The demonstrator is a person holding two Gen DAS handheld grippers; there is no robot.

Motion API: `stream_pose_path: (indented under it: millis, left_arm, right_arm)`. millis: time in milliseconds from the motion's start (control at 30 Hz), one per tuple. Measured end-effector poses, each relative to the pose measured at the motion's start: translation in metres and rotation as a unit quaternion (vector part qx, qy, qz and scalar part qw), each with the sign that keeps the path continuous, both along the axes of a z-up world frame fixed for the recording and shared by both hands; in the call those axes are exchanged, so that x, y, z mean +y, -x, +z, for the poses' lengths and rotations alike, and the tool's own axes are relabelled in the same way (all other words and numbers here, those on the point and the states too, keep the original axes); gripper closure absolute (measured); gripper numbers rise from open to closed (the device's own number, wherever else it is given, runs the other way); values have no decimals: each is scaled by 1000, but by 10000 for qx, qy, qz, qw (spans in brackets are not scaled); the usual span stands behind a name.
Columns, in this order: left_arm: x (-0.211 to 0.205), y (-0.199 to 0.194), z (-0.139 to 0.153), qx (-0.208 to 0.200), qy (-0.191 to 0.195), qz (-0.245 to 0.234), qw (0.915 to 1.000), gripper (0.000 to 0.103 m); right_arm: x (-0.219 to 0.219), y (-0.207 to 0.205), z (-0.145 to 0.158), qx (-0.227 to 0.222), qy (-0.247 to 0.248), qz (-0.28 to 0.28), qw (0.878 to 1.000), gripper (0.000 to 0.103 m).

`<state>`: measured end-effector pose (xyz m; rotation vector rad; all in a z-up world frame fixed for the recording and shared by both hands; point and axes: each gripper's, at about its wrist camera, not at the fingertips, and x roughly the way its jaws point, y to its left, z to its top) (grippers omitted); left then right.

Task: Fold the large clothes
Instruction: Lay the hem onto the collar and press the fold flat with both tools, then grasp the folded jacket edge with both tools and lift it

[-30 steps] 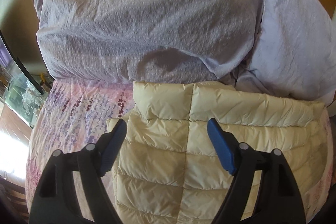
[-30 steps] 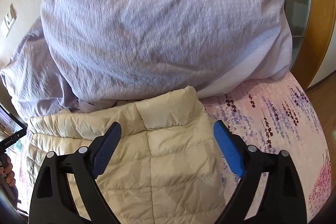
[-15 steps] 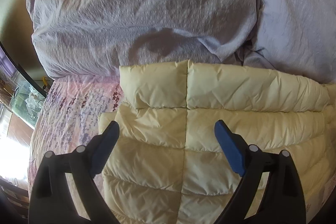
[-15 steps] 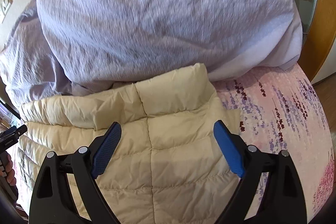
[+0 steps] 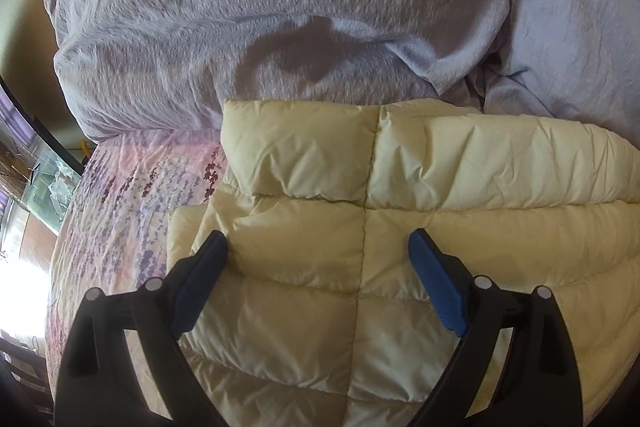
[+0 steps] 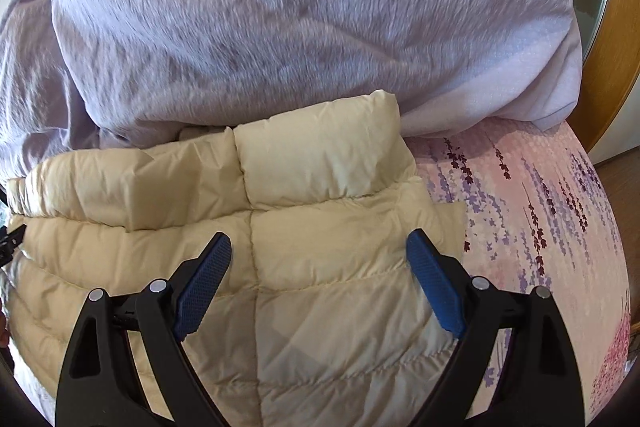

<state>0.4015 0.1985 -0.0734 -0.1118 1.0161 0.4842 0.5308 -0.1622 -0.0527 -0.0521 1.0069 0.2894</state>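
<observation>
Found the left claw (image 5: pixel 316 241) released above the cream puffer jacket (image 5: pixel 360 167), jaws only just opened wider, blue pads astride a stitched seam, nothing pinched between them. Found the right claw (image 6: pixel 319 241) likewise released and empty over the jacket's (image 6: pixel 320 167) other end, near its edge.

Judged the jacket light, soft and springy: down-filled panels, likely to puff back up after pressing. Looked smooth and probably slippery on the shell, so a shallow pinch on a fat panel could slide off. Better taken at a stitched seam, or at the outer edges where the filling thins, one claw per end, so as to lift both ends evenly. Noted the raised band along the far side, possibly a collar or a fold already made; could not tell which.

Lay spread across a bed, on a pink sheet (image 5: pixel 120 207) printed with purple flower sprigs, also bare to the right of the jacket in the right wrist view (image 6: pixel 540 207). Pressed at its far side against a big rumpled lilac duvet (image 5: pixel 280 7), heaped high (image 6: pixel 300 7), leaving little room for folding away from the claws. Beyond that: a paler lilac cloth (image 5: pixel 580 27), a curved wooden bed frame (image 6: pixel 616 47), and something glassy, unclear, at the left wrist view's left edge.
</observation>
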Motion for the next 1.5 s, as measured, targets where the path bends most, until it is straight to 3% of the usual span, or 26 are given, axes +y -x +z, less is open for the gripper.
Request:
stream_pose_path:
  millis: [667, 1200, 1333, 1500]
  left_arm:
    - [11, -24, -20, -153, -64, 132, 9998, 8]
    - [20, -41, -35, -137, 94, 186, 9997, 3]
    - [26, -34, -27, -11, 203, 165, 9997, 4]
    - [27, 1, 3, -220, 535, 154, 9982, 4]
  right_arm:
    - [6, -18, -36, -167, 188, -175, 9995, 4]
    - [12, -30, -46, -65, 216, -241, 9995, 1]
    - [7, -35, -39, 157, 219, -245, 9993, 1]
    - [-23, -28, -12, 294, -115, -451, 9985, 1]
